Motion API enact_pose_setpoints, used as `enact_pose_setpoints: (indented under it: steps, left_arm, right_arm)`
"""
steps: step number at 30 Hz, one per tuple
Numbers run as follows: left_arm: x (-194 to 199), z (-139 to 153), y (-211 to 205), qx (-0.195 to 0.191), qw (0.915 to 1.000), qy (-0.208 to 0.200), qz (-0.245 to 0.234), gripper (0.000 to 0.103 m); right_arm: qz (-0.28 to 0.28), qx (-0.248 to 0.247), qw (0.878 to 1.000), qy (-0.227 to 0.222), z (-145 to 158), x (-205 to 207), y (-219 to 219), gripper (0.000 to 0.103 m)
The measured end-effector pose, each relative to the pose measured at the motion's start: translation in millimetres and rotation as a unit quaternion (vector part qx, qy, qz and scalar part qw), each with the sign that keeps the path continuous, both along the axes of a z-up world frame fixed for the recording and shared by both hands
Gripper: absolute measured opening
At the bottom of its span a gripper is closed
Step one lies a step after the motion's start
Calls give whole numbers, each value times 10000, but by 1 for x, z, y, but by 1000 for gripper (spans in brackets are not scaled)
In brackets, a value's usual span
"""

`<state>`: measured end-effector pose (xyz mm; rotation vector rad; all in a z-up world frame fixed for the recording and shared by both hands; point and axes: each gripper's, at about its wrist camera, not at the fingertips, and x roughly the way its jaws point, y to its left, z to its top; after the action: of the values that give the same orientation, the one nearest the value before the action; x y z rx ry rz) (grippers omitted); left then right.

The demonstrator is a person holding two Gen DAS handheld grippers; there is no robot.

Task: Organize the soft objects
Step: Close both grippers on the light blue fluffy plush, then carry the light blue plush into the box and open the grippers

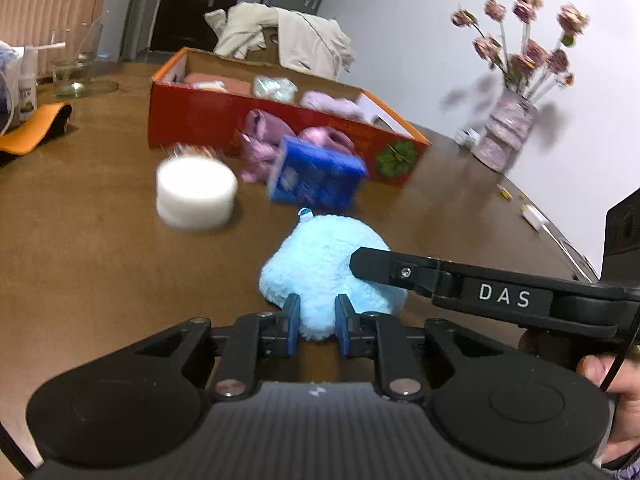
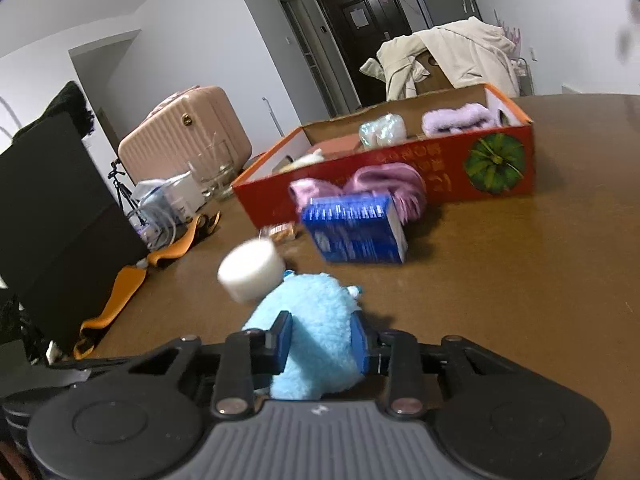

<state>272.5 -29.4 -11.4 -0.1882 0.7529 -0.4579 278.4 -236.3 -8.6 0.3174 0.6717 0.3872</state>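
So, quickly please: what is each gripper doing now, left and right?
Left gripper: closed on the near edge of the blue plush toy.
Right gripper: closed on the same blue plush toy.

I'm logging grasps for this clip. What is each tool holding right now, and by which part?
Both hold the light blue plush toy. The left tool pinches its near edge; the right tool clamps across its fluffy body from the other side.

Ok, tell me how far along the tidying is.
Done: a lilac fluffy piece and a pale bundle lie in the red cardboard box. In hand: both jaws pinch the light-blue plush toy. Left: pink fabric outside the box.
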Motion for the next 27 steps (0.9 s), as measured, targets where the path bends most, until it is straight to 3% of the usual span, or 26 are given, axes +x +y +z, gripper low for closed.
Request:
enact_pose_setpoints:
  steps: [9, 19, 23, 27]
  left_arm:
    - [-50, -4, -19, 68, 9998, 27, -199, 20]
    - [-64, 8, -29, -51, 9997, -161, -184, 20]
    - [-41, 38, -31, -242, 9984, -484, -182, 20]
    - [11, 74, -38, -301, 9954, -890, -192, 20]
  right_arm:
    - [-273, 362, 9989, 118, -7, -70, -33, 26]
    - [-399, 573, 9975, -48, -3, -89, -47, 26]
    - [-373, 630, 9965, -404, 25, -73, -55, 26]
    - [-293, 652, 9945, -763, 62, -24, -63, 26]
